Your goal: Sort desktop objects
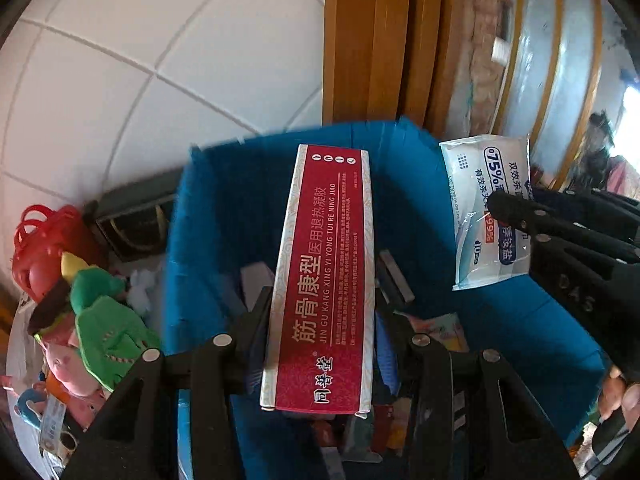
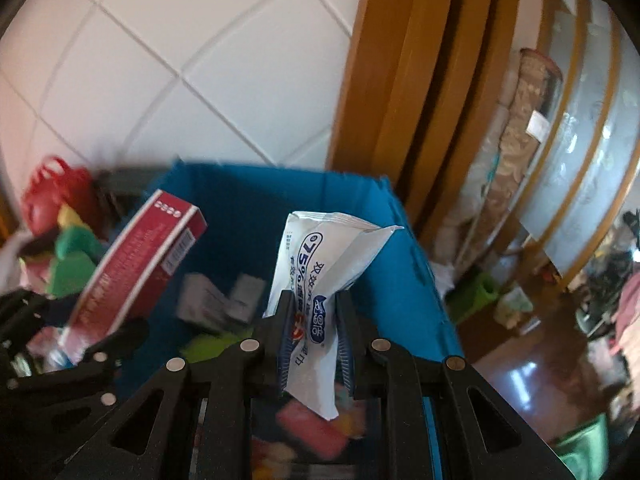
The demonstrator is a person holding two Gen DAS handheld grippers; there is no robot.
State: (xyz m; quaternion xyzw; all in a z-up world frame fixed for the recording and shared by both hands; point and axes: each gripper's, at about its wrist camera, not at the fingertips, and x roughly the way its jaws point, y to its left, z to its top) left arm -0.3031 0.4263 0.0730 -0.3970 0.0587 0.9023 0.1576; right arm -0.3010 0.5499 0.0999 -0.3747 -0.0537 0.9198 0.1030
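- The left gripper (image 1: 320, 320) is clenched on the red box (image 1: 326, 280), a long carton w/ white Chinese print. The pads press its two long sides near the lower half, so the box stands out forward along the fingers, toward 12 o'clock in the left wrist view.
- I judge this side grip is chosen bc the box is stiff and narrow; held so, it does not swing and can drop flat.
- The right gripper (image 2: 310, 344) is closed tight on the wipes pack (image 2: 320, 280), a soft white-blue pouch. The fingers pinch it near the middle; the top sticks up toward 12 o'clock and the lower end hangs below the jaws.
- The pouch is thin and bends, so probably only a near-full closing can keep it.
- Both things are in the air above the blue bin (image 1: 500, 320), which fills the centre of both views. Inside it are some small boxes and coloured items, blurred, I cannot name them.
- In the left view the wipes pack is at about 2 o'clock from the red box, apart from it. In the right view the red box is at about 9 o'clock from the pack.
- Outside the bin, at 8 o'clock in the left view, lie a red basket (image 1: 44, 240) and green toys (image 1: 108, 320).
- My guess: this is the carry step, release into the bin comes next; nothing is let go yet.
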